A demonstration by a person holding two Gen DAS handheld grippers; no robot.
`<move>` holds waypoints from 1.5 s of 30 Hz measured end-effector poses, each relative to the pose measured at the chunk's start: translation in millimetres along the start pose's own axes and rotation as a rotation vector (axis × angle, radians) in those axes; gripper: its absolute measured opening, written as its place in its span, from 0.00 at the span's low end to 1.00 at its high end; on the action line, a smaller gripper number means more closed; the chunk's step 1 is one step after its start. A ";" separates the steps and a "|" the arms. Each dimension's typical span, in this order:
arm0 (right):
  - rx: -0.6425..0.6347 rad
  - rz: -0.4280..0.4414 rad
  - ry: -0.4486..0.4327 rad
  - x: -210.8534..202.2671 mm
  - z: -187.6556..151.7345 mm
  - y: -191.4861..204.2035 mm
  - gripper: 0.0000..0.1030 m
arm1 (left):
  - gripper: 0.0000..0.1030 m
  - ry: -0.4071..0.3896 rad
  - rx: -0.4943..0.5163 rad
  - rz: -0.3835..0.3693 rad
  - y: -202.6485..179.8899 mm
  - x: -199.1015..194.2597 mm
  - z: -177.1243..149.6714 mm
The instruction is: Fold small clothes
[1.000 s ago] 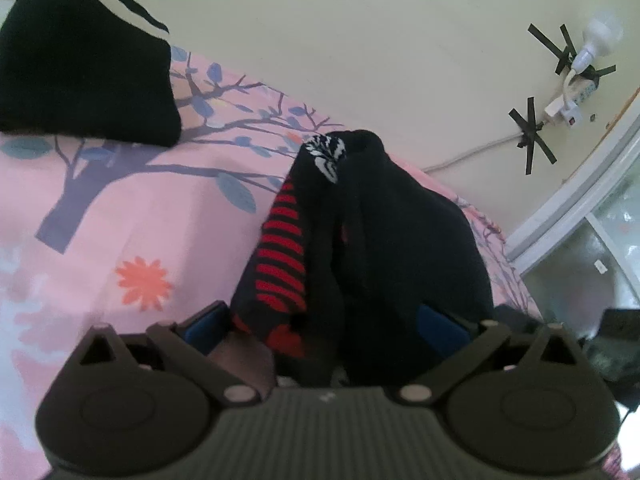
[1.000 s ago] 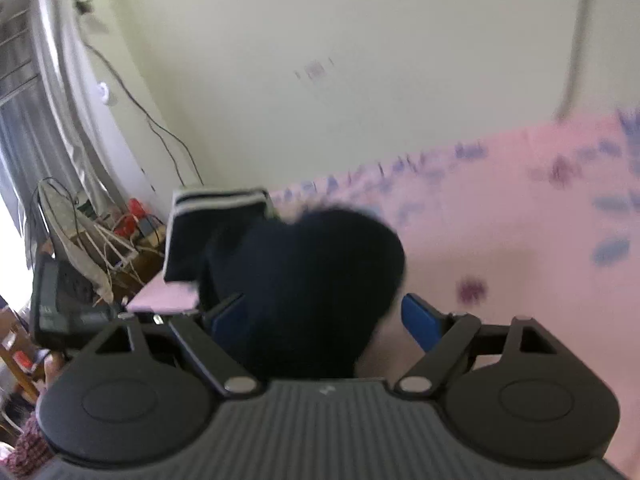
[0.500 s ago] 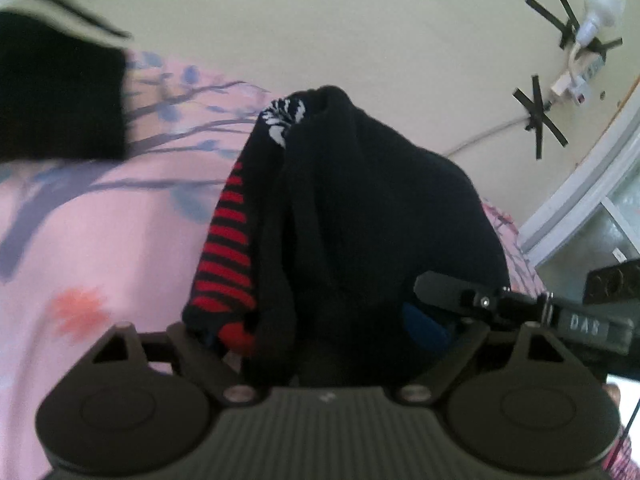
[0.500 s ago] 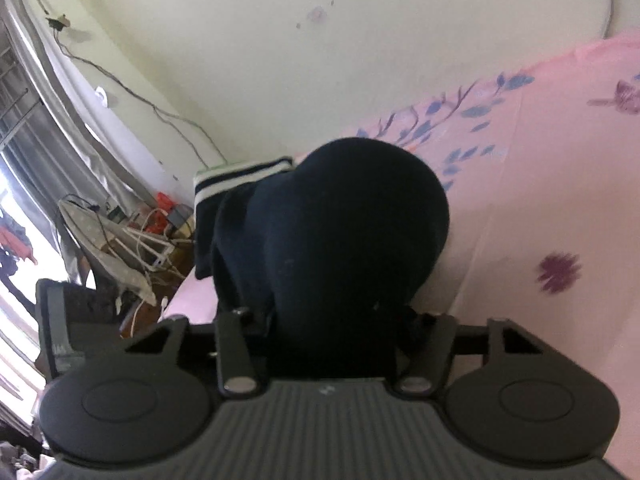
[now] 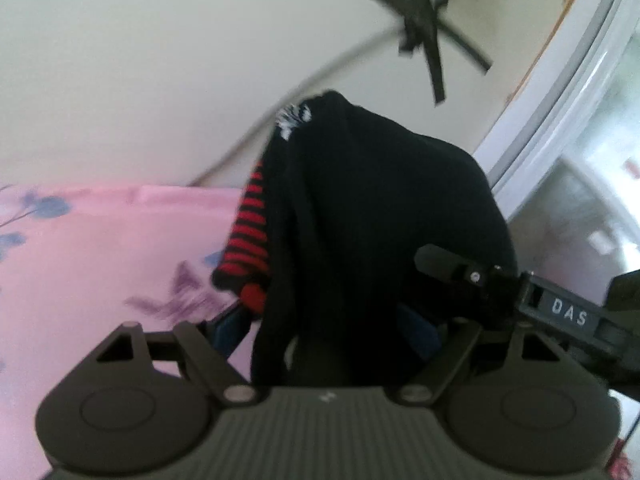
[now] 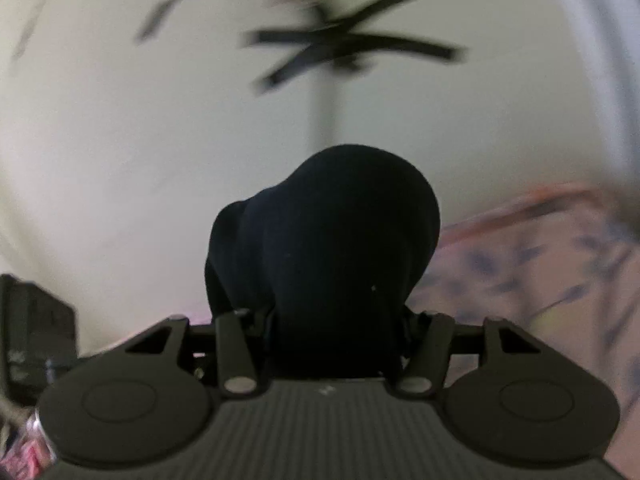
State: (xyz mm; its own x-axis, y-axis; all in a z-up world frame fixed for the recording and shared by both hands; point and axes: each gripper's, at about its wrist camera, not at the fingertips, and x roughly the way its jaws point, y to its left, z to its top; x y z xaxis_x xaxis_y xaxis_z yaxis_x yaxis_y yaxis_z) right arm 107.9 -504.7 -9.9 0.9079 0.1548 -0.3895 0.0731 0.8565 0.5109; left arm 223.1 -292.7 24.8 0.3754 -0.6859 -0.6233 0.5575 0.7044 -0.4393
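A bundle of dark clothes [image 5: 380,208], black with a red-striped piece [image 5: 248,240] on its left side, stands up between the fingers of my left gripper [image 5: 322,324]. The jaws are closing, and both blue pads [image 5: 230,326] touch the cloth. The bundle is raised above the pink bed sheet [image 5: 100,260]. From the right, a finger [image 5: 444,264] of my right gripper reaches against the same bundle. In the right wrist view my right gripper [image 6: 336,332] is shut on the black cloth [image 6: 332,240], which bulges up and hides its pads.
A pale wall fills the background, with black tape crosses [image 5: 424,36] and a cable running down to the bed. A white window frame [image 5: 560,100] stands at the right. A dark object [image 6: 36,320] sits low on the left. The sheet [image 6: 540,280] is blurred.
Both grippers have swung sideways with the bundle, away from the black-and-white striped item toward the taped wall. The right jaws closed on the black cloth, and the left jaws narrowed around it.
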 end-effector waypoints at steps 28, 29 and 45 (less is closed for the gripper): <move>-0.045 -0.270 0.008 -97.8 -143.5 59.4 0.85 | 0.98 -0.074 0.156 0.391 31.5 -126.9 -149.2; -0.037 -0.258 0.009 -102.2 -150.5 65.6 0.85 | 0.98 -0.076 0.159 0.406 30.8 -133.4 -155.4; -0.045 -0.326 -0.103 -147.7 -207.6 112.1 0.86 | 1.00 -0.164 0.141 0.450 31.0 -172.8 -183.9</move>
State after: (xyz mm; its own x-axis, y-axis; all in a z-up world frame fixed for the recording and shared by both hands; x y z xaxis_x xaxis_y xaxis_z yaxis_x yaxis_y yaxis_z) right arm -103.7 -329.2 -54.2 0.8768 -0.1792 -0.4462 0.3501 0.8740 0.3370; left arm 39.3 -118.8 0.0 0.7069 -0.3475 -0.6161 0.4041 0.9133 -0.0514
